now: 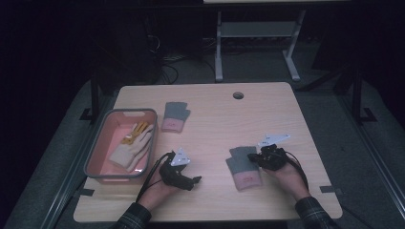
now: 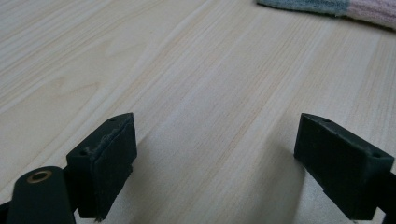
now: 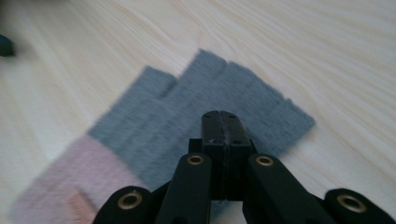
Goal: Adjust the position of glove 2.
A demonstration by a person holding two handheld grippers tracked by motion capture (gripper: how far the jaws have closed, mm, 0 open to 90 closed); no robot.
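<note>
Right gripper (image 1: 256, 157) over the near grey-and-pink glove (image 1: 243, 168) at the table's (image 1: 215, 119) front right — jaws pressed together, nothing visibly pinched, tips above the grey finger end. Left gripper (image 1: 193, 180) on bare wood front left, jaws wide apart, empty. Second grey-pink glove (image 1: 174, 117) lies farther back, just beside the pink bin (image 1: 95, 152) — cream gloves (image 1: 131, 148) inside it.

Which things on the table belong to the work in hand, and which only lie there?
In the work: near grey-pink glove; right tongs, shut above it; left tongs, open.
Only lying there: far grey-pink glove; pink bin with cream glove.
</note>
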